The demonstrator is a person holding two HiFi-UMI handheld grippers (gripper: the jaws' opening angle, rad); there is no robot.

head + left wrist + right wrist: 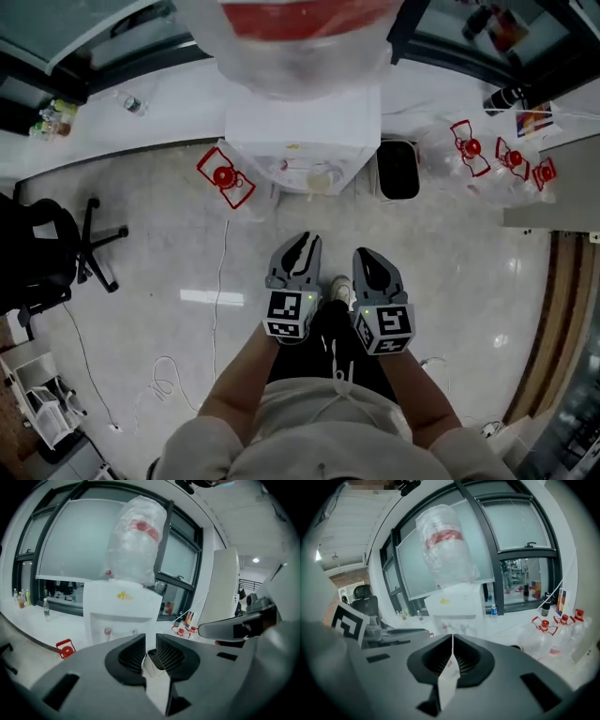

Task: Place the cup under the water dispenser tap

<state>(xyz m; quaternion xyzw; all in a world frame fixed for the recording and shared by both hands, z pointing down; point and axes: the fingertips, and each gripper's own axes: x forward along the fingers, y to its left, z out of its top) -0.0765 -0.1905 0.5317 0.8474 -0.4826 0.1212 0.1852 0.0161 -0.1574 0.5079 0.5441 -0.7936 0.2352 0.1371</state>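
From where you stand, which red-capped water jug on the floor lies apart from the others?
The lone jug at the water dispenser's left in the head view; the other three cluster to its right, beyond the black bin.

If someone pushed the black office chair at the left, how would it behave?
The office chair would probably roll or swivel rather than tip: its star base spreads wide on the smooth, glossy floor. Lifting it looks awkward, since it seems bulky.

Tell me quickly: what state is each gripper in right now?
Left gripper: almost closed, a narrow gap between the jaws, holding nothing.
Right gripper: closed, holding nothing.
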